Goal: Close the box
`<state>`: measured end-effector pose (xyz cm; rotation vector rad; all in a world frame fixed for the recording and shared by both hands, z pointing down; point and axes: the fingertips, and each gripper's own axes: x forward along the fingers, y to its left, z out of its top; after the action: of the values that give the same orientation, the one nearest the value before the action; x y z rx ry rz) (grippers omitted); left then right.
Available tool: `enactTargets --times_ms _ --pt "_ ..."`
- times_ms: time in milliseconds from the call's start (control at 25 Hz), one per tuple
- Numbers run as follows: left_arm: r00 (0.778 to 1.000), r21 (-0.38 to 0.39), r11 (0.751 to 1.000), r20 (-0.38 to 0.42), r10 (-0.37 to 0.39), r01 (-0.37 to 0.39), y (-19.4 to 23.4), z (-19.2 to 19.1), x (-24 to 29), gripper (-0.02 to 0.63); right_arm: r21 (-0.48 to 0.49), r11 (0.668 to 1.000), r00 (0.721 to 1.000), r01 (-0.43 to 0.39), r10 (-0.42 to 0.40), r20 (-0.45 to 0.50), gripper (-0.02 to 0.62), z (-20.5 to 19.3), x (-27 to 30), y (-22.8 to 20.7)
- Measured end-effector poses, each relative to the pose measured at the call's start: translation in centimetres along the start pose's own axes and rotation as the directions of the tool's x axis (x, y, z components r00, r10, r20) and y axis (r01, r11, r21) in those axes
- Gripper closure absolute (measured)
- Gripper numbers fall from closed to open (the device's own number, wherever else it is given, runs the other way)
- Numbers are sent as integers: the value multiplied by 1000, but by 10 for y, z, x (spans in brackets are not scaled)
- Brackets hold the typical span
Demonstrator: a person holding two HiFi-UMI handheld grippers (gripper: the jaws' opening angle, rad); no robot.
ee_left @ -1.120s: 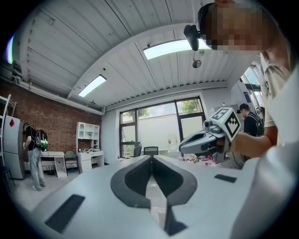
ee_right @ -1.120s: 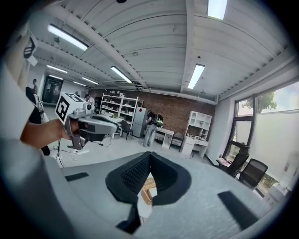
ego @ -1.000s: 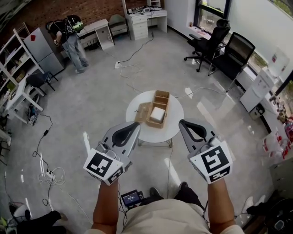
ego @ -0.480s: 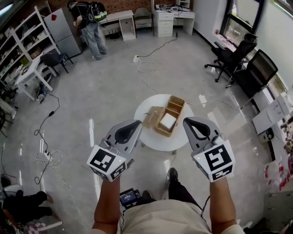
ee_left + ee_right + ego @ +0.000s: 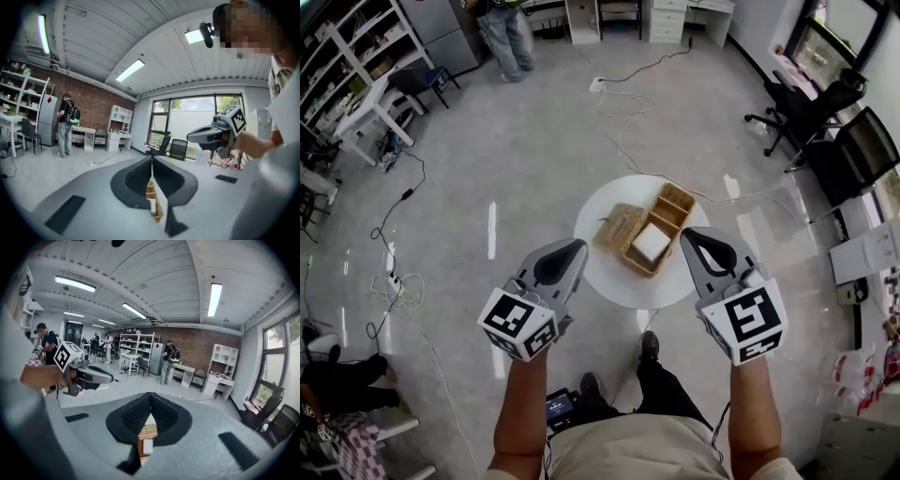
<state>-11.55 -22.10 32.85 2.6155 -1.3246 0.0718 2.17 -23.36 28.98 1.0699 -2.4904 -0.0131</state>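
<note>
The left tongs (image 5: 577, 247) and right tongs (image 5: 688, 234) are held in the air, empty, jaws together; between them, lower down, the wicker box (image 5: 654, 246) is seen open on the round white tabletop (image 5: 609, 277), its lid (image 5: 619, 226) laid out leftward

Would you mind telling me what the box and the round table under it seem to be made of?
The box looks like tan woven wicker or rattan with a matte finish: its open lid shows a weave texture. The round table has a smooth, plain white top, likely laminate or painted board.
</note>
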Motion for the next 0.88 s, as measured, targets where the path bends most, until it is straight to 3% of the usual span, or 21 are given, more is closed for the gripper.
enactTargets --times_ms 480,880 --pt "993 -217 974 -110 38 -61 62 -117 73 594 47 998 997 -31 34 -70 600 -69 72 -42" --pt "983 -404 904 -163 78 -139 98 -211 108 592 56 998 991 -39 46 -126 600 -117 107 -59"
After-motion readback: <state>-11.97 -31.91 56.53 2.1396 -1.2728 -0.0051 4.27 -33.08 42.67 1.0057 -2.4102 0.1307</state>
